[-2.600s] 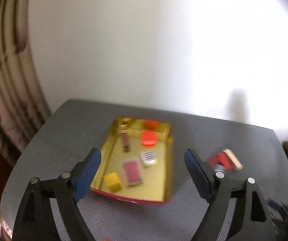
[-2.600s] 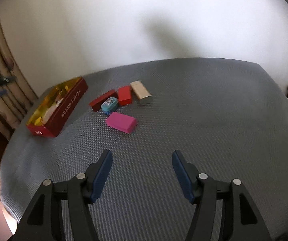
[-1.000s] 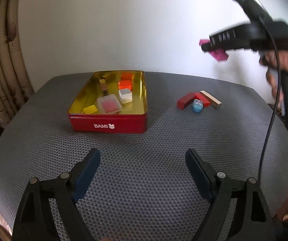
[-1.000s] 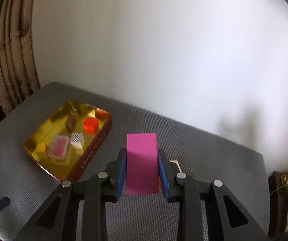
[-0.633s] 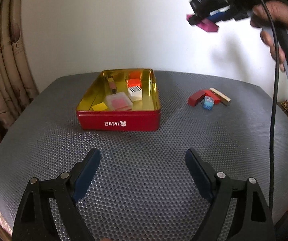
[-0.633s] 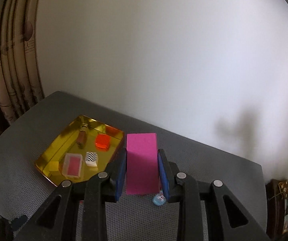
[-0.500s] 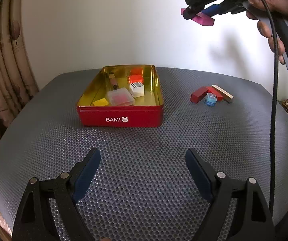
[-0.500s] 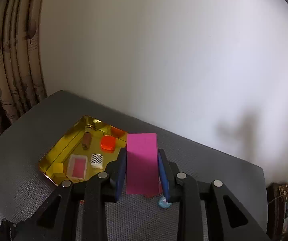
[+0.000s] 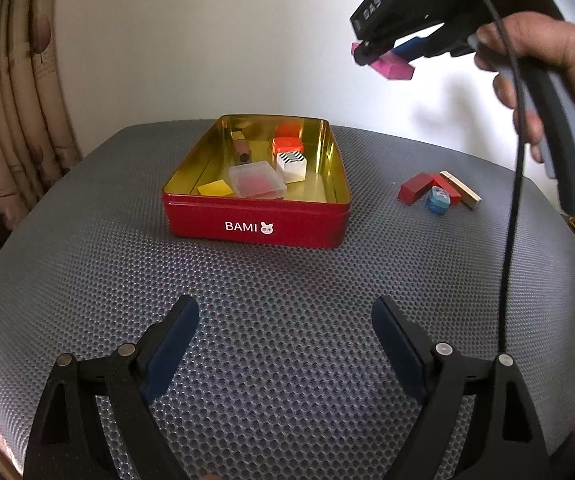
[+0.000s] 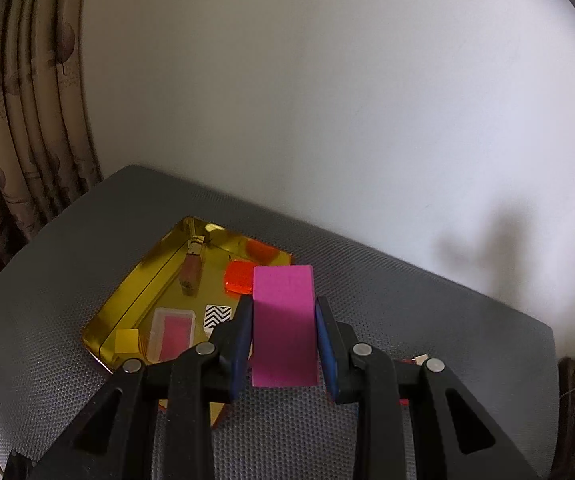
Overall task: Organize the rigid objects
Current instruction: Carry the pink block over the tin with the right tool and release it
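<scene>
My right gripper (image 10: 283, 308) is shut on a magenta block (image 10: 283, 320) and holds it high in the air, just right of the red BAMI tin (image 9: 255, 226). In the left wrist view the right gripper (image 9: 383, 58) and the magenta block (image 9: 393, 67) show at the upper right, above the tin's right end. The tin (image 10: 143, 280) has a gold inside and holds several small blocks. My left gripper (image 9: 285, 344) is open and empty, low over the grey mat in front of the tin.
Two red blocks (image 9: 415, 192), a blue one (image 9: 437, 199) and a beige one (image 9: 460, 191) lie on the grey honeycomb mat (image 9: 279, 280) right of the tin. A curtain (image 9: 15, 120) hangs at the left. A white wall stands behind the table.
My right gripper picked up the magenta block, lifted it and carried it left toward the tin. My left gripper drew back from the tin, staying open.
</scene>
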`<action>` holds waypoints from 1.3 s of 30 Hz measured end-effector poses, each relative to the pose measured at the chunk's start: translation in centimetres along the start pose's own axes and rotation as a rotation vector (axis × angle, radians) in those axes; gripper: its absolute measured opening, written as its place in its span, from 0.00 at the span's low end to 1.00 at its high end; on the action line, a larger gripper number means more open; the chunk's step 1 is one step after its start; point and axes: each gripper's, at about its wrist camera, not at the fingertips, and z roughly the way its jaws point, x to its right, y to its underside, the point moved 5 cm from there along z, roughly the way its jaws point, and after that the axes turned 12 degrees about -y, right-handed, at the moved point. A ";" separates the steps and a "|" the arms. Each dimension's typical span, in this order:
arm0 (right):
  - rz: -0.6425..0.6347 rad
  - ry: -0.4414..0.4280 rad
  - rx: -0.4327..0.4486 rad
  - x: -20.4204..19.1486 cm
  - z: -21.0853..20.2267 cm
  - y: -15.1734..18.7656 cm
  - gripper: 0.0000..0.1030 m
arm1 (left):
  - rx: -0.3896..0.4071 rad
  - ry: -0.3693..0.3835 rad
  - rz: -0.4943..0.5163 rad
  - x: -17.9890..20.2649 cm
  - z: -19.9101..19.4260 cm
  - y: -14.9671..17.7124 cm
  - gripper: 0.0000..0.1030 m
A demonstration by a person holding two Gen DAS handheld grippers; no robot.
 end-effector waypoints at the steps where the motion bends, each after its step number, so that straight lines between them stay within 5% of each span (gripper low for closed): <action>1: -0.002 -0.004 -0.010 -0.1 0.6 0.1 0.29 | -0.008 0.003 -0.003 -0.1 0.2 0.0 0.83; 19: 0.026 -0.186 -0.147 -4.3 8.7 5.0 0.29 | -0.101 0.026 -0.060 -0.8 2.5 1.4 0.83; 39: 0.012 -0.138 -0.258 -6.0 15.1 7.1 0.29 | -0.127 0.031 -0.088 -0.8 3.0 2.0 0.83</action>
